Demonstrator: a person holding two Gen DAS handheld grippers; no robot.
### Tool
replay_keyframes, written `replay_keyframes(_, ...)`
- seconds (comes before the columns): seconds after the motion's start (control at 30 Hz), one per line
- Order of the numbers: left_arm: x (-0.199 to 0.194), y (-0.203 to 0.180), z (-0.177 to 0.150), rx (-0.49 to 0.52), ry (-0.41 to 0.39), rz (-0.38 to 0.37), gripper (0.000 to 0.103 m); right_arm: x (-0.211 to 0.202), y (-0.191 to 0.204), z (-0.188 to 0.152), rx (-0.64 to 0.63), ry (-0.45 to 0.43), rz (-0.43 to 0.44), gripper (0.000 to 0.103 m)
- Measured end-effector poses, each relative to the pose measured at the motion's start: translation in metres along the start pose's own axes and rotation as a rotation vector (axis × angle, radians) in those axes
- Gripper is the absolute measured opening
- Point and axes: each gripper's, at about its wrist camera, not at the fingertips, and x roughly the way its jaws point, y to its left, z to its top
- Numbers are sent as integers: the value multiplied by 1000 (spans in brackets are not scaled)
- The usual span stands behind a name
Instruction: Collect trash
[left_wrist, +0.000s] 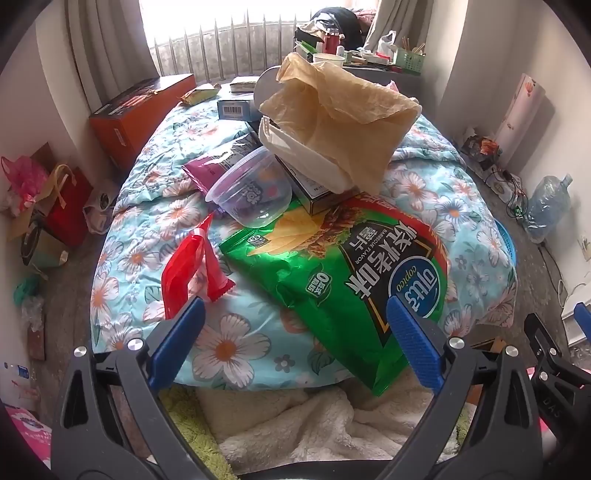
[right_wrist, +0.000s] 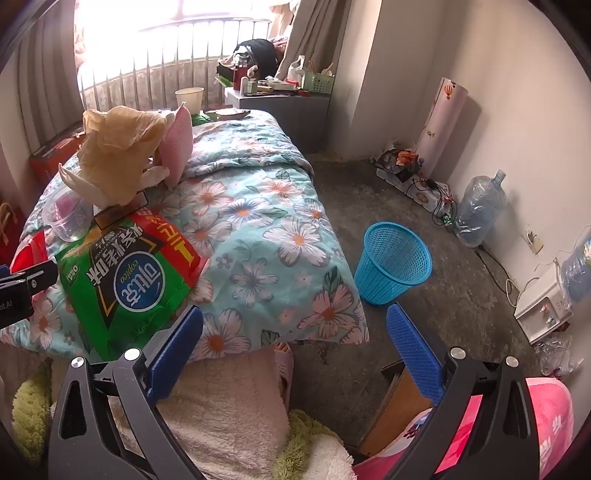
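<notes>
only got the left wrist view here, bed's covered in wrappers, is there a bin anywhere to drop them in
Observer: Yes. The right wrist view shows a blue plastic mesh wastebasket standing upright on the grey floor, just off the bed's right-hand side.
Operator: anything in it yet
Observer: None that I can see; only its mesh wall shows through the opening.
Operator: is the right gripper holding something
Observer: No. The right gripper is open with nothing between its blue pads, pointing over the bed's near corner.
Operator: ok what's nearest to it
Observer: The big green barbecue-flavour crisp bag, lying just to its left on the floral quilt.
</notes>
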Motion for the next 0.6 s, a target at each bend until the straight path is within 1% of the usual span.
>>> replay_keyframes(0.6, -1, -1, 0, 1, -5, -1, 94, -1, 0, -1, 4, 1, 2, 97)
